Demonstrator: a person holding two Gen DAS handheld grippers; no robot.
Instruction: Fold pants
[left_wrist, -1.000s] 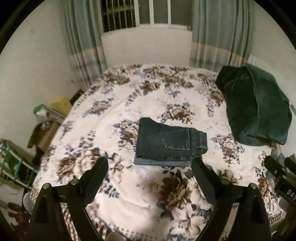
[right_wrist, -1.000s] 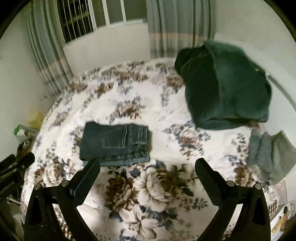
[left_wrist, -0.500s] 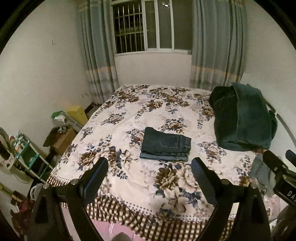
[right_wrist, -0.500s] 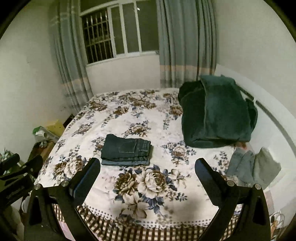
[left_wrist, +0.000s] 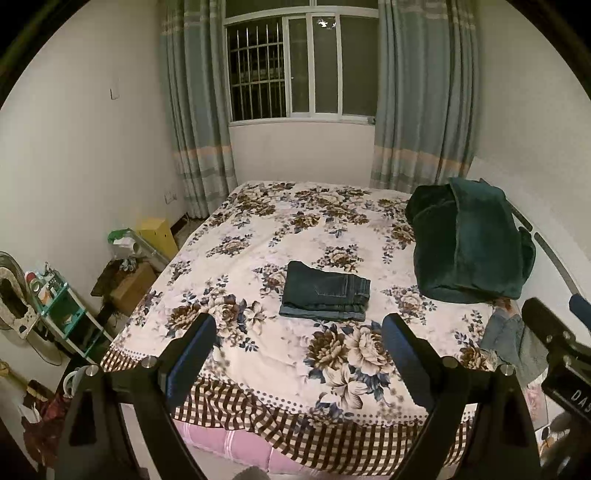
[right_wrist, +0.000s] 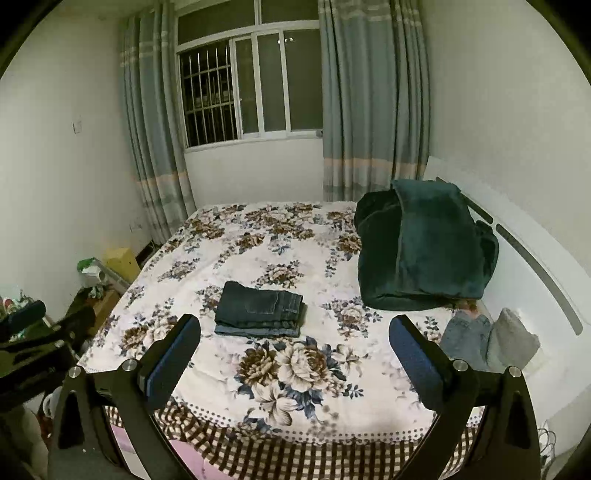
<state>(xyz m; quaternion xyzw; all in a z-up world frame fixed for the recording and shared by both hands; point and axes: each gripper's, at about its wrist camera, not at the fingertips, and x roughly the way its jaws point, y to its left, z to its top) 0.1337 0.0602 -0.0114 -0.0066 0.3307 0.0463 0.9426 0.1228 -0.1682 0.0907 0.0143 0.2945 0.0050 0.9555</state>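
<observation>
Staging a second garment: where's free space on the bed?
Free: the floral bedspread from the folded dark denim jeans back to the window wall, plus the near strip before them. Crowded: right side, with the dark green plush blanket and grey-blue clothes.

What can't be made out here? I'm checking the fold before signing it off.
- Jeans: inner layers and underside hidden by the top layer, both views.
- Grey clothes: partly behind the right tool's finger in the right view; cut off by the other tool in the left view.
- Shelf clutter: too small, left view.
- Blanket: hides the bedspread under it.
</observation>
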